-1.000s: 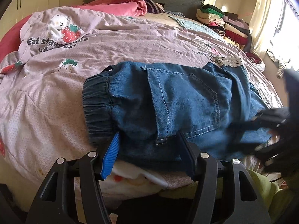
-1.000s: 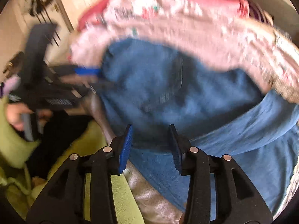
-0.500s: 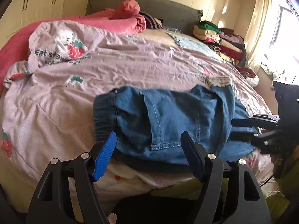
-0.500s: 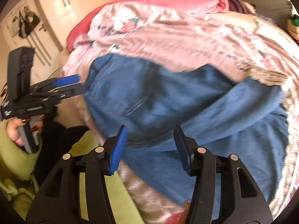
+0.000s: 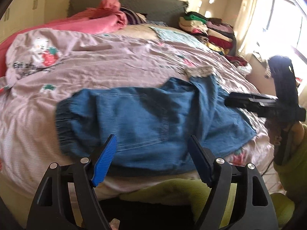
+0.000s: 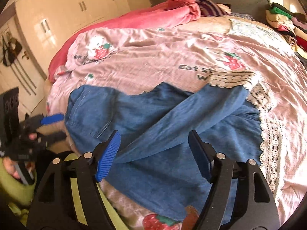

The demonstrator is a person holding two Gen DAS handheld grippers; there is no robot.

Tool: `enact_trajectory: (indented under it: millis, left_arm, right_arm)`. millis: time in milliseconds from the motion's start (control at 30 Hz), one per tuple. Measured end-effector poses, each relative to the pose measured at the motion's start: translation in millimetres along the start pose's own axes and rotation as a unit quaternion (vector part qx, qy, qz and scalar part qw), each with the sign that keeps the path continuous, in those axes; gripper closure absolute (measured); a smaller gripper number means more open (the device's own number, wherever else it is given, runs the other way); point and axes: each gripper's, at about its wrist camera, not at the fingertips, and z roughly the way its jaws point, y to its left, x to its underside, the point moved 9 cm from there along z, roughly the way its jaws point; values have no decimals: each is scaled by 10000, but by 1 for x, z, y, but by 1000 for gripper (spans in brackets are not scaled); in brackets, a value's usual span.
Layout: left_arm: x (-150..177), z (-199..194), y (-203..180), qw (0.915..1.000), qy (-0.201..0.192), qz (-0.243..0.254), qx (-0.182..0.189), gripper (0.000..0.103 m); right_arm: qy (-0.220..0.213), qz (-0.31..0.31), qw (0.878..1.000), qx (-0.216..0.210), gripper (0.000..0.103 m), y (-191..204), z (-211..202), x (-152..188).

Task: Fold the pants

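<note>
Blue denim pants (image 5: 145, 118) lie folded over on the pink strawberry bedspread (image 5: 107, 65), elastic waistband to the left, near the bed's front edge. My left gripper (image 5: 153, 153) hovers open above their near edge, nothing between its pads. In the right wrist view the same pants (image 6: 157, 118) show one leg laid diagonally over the other. My right gripper (image 6: 153, 151) is above that leg, its jaws opening, with no cloth pinched. Each gripper appears in the other's view: the right one (image 5: 239, 100) at the pants' right end, the left one (image 6: 51, 126) at the waistband.
A pink blanket (image 5: 99, 23) is heaped by the grey headboard (image 5: 149, 2). Stacked folded clothes (image 5: 209, 30) sit at the bed's far right corner beside a bright window. A lace-trimmed cloth (image 6: 268, 126) lies under the pants' right end. Green sleeves (image 5: 291, 164) hold both grippers. Cupboards (image 6: 63, 13) stand left.
Both grippers have pulled back and up from the pants and opened wider. The pants lie released on the bed. The right gripper has rolled, so its view is more level.
</note>
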Motion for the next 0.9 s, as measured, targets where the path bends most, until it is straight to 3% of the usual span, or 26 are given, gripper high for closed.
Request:
enact_trajectory:
  millis: [400, 567, 633, 700, 800, 900]
  left_arm:
    - [-3, 55, -75, 9944, 558, 494, 749, 29]
    - [-9, 88, -88, 9919, 808, 570, 803, 30]
    - [-9, 99, -90, 9910, 892, 520, 857, 38]
    - [-7, 106, -91, 9901, 982, 434, 903, 66]
    - [-2, 109, -97, 9883, 1011, 326, 1092, 87]
    - [6, 105, -110, 9858, 1007, 502, 1243, 88]
  right_arm:
    - [86, 359, 9988, 332, 37, -42, 28, -34]
    - [178, 505, 9972, 525, 37, -58, 51, -57]
    - [235, 524, 9957, 727, 37, -68, 62, -66]
    - [317, 520, 9936, 947, 37, -80, 73, -73]
    - [420, 509, 9902, 1232, 37, -95, 89, -81]
    - [516, 526, 9873, 1407, 37, -105, 104, -89]
